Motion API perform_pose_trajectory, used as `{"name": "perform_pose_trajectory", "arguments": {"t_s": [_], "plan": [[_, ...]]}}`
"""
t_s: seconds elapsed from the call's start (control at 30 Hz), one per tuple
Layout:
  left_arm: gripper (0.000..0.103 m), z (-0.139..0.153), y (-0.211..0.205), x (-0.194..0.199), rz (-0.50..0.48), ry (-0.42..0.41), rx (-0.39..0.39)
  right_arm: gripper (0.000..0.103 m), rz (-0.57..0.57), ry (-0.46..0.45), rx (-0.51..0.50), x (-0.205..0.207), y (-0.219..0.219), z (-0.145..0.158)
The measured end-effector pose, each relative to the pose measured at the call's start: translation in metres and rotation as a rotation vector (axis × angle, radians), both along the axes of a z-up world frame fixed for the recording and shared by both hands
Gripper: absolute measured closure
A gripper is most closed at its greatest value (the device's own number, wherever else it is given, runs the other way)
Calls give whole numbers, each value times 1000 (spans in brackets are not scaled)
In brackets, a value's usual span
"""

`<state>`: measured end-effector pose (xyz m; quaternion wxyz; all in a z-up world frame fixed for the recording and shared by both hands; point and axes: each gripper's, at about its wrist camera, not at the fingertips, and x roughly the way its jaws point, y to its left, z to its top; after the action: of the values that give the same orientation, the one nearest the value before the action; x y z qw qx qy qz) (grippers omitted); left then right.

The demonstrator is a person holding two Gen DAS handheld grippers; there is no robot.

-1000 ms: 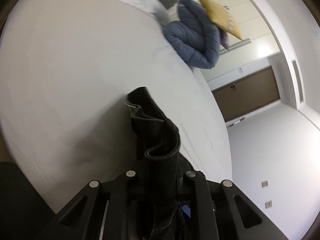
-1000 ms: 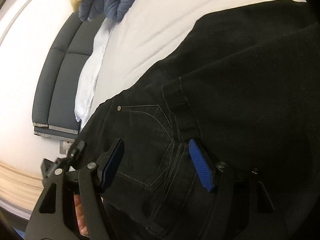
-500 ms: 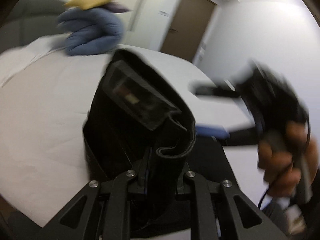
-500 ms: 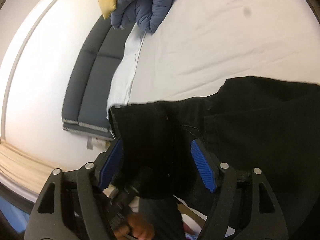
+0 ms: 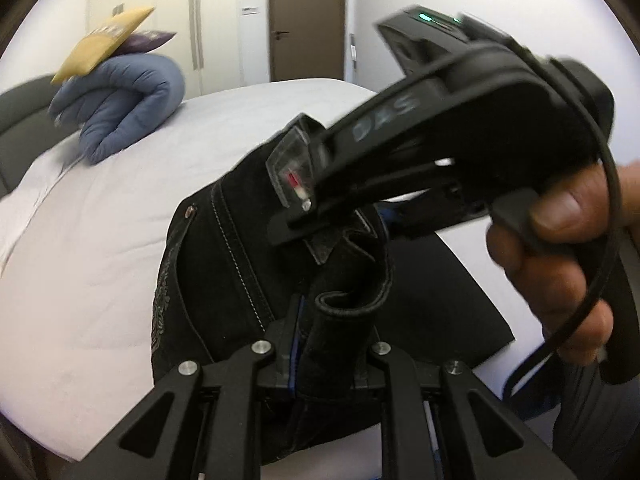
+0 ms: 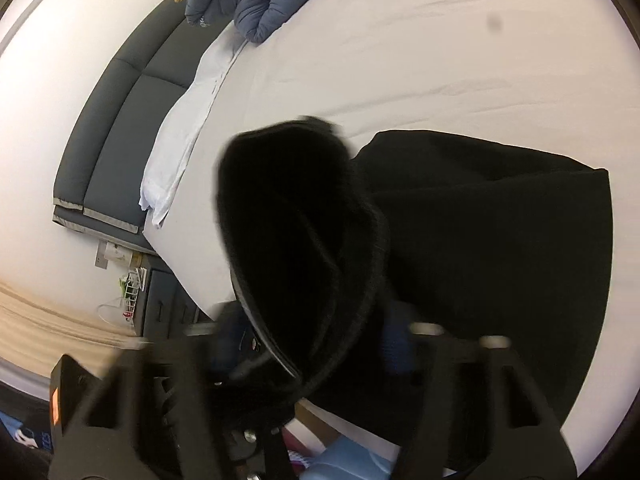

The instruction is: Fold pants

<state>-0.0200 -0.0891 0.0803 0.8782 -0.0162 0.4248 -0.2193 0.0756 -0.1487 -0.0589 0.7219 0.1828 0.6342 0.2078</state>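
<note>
Black pants [image 5: 224, 280] lie partly on the white bed [image 5: 80, 260], with their waistband end lifted. My left gripper [image 5: 332, 320] is shut on a rolled fold of the waistband. A hand [image 5: 552, 248] holds my right gripper [image 5: 300, 200] just ahead, and its fingers clamp the band beside the inner label. In the right wrist view the picture is blurred. There my right gripper [image 6: 312, 340] is closing its jaws on a thick loop of waistband, which fills the gap between the blue pads [image 6: 394, 344]. The rest of the pants [image 6: 500, 240] spreads over the bed [image 6: 400, 60].
A rolled blue quilt [image 5: 124, 96] with a yellow cushion [image 5: 104, 40] on it sits at the bed's far end, by a grey headboard [image 6: 120, 100]. A brown door [image 5: 306, 20] and wardrobes stand behind. A dark bedside cabinet [image 6: 160, 300] is beside the bed.
My left gripper rolled upright and rose, carrying the waistband with it. My right gripper lifted off the flat pants, took the raised waistband between its pads and narrowed its jaws.
</note>
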Motion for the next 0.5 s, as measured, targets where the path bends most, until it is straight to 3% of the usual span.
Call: {"name": "perform_pose_trajectory", "arguments": {"t_s": [0.07,0.3,0.5], "plan": [[87,-1,-10,0,-30,2,-4,88,-10,-35,-31,-7,-9,2],[86,-7,-61,8,-154,6,20,89,-144,-14,12,-26,-78,-19],[86,-9,-85,23,-184,17,29,90,-183,-30,26,-24,-117,-36]]}}
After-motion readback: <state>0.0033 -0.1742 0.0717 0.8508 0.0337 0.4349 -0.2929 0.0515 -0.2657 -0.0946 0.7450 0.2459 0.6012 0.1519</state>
